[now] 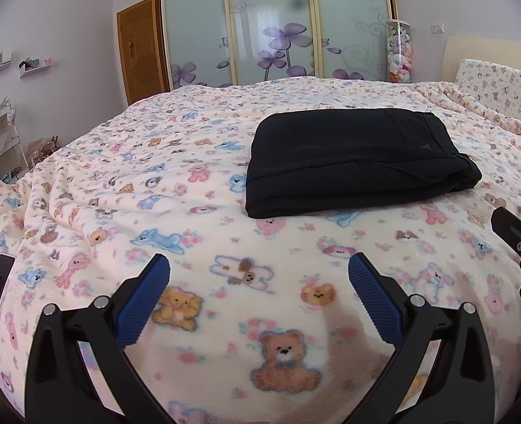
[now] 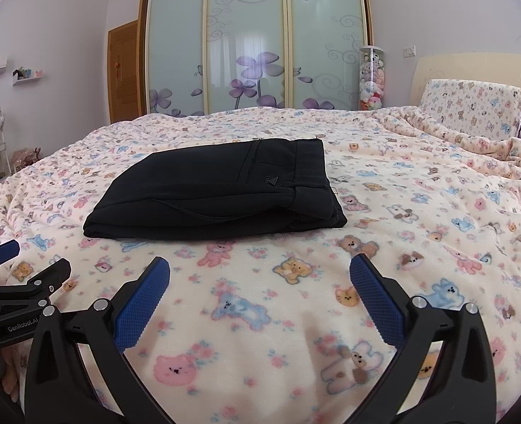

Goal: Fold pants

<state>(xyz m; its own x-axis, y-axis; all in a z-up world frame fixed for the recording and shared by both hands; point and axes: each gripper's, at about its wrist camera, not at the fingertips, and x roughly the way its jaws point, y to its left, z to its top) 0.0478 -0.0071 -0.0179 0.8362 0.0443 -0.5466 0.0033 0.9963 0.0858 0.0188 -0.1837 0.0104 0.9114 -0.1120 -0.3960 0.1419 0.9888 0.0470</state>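
Lying folded on one bedspread (image 1: 126,183), one black pants (image 1: 352,162), both tongs (image 1: 258,275) (image 2: 259,275) wide open, empty

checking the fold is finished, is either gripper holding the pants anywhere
Nothing is held. The left gripper and right gripper are both open above the blanket, apart from the folded black pants.

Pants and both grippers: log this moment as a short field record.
item: black pants, folded into a compact stack
surface: teddy-bear blanket covering the bed
left gripper: open, empty, over the blanket short of the pants
right gripper: open, empty, also short of the pants
contact: neither gripper touches the pants
background: sliding wardrobe with purple flowers, clear tube of plush toys
task state: fold looks finished
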